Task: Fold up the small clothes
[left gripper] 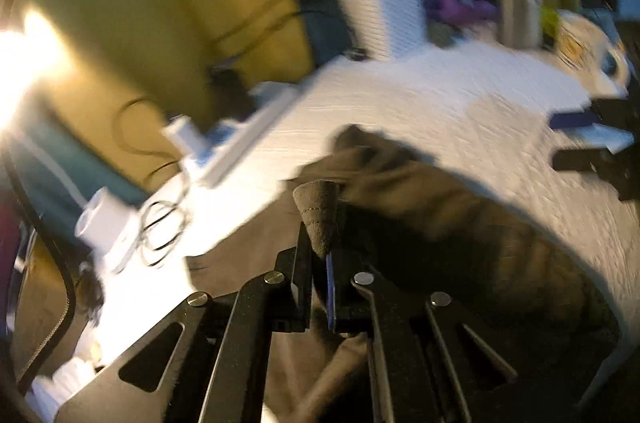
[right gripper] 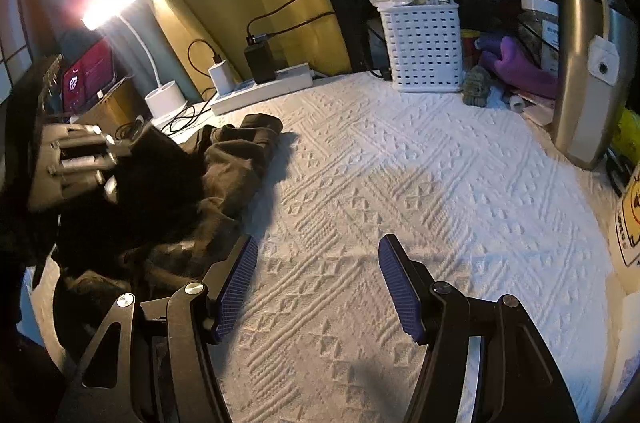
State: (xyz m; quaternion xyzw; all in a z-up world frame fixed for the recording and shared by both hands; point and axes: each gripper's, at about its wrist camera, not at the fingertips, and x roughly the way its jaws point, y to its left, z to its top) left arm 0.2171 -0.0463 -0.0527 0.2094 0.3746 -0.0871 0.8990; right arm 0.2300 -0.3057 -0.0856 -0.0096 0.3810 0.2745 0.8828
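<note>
The left gripper is clamped on a pinched corner of the dark brown garment; a cone of fabric stands up between its closed jaws, and the cloth trails from there to the right of the fingers and beneath them. The right gripper is spread wide with nothing between its blue pads, poised over bare white textured cloth. In the right wrist view the garment lies bunched in a crumpled heap ahead and to the left of the left finger, whose tip sits just beside the heap's near edge. Handling judgement: the fabric appears soft, limp and light — it drapes and creases under its own weight, so it will not hold a shape when lifted and will sag from any single hold. Recommended grip points are corners, hems or seam edges, where layers are thicker and less likely to slip through the pads; a mid-panel pinch would likely gather several layers at once. A second hold well apart from the first, along the same edge, would spread it flat. Further out — a white basket and power strip stand beyond the fingers, well apart from the heap.
</note>
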